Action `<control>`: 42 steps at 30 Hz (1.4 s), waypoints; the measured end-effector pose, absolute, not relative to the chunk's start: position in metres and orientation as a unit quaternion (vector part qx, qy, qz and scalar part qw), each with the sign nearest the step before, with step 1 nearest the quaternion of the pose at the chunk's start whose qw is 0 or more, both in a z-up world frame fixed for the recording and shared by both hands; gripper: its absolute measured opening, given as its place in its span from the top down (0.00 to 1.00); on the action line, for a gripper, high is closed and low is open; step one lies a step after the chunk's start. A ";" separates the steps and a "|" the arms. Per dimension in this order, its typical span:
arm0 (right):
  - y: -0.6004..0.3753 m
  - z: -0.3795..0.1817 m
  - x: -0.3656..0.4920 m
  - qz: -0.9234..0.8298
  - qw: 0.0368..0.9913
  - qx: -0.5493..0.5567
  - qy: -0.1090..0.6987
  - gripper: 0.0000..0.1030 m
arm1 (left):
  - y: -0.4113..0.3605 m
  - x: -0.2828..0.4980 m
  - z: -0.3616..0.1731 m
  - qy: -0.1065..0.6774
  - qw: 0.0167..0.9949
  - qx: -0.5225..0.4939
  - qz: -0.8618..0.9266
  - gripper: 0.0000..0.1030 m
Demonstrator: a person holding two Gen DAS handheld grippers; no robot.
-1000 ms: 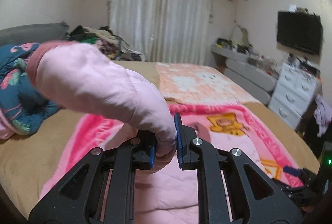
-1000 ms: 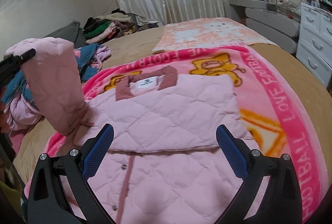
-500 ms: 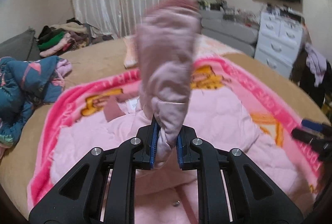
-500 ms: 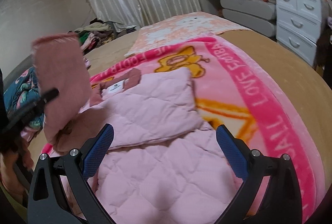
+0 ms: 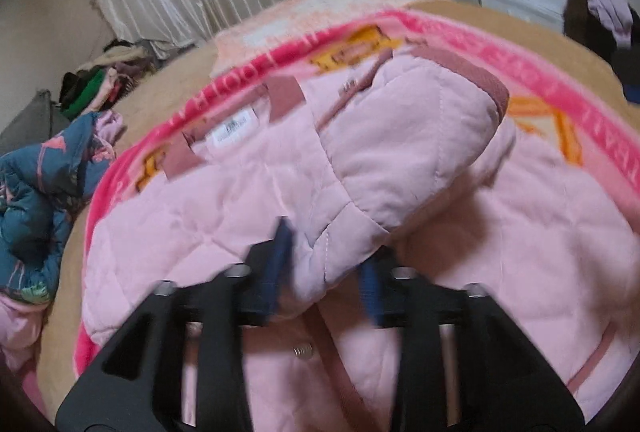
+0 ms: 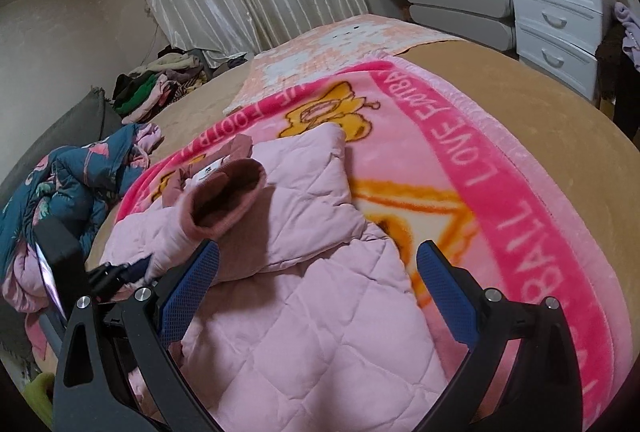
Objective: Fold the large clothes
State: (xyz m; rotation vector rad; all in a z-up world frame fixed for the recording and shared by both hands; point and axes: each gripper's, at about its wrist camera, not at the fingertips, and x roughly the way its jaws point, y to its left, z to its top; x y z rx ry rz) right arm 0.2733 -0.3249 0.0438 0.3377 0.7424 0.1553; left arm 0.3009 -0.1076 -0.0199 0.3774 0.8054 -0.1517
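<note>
Both grippers apart: left gripper (image 5: 326,264) fingers opening, sleeve (image 5: 400,155) lowered onto jacket (image 6: 304,316); right gripper (image 6: 318,286) wide, empty.

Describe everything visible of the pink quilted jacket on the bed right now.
The pink quilted jacket lies flat on a pink cartoon blanket, collar end with its white label toward the curtain. It looks padded, with diamond stitching, dusty-rose collar and cuffs, and a snap on the front. One sleeve is already folded across the chest. The other sleeve, cuff gaping, drapes over it, its lower part between the fingers of the left gripper, which is opening. The right gripper hovers open above.
</note>
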 end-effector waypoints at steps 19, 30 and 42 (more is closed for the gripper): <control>-0.238 -0.006 0.312 0.126 0.861 0.220 0.441 0.04 | 0.057 0.255 0.034 0.382 0.924 -0.016 -0.016 0.09; -0.225 -0.032 0.335 0.129 0.838 0.255 0.465 0.69 | 0.155 0.247 0.033 0.372 0.919 -0.114 0.062 0.09; -0.199 0.109 0.357 0.226 0.924 0.076 0.300 0.83 | 0.177 0.267 0.032 0.374 0.913 -0.141 0.077 0.09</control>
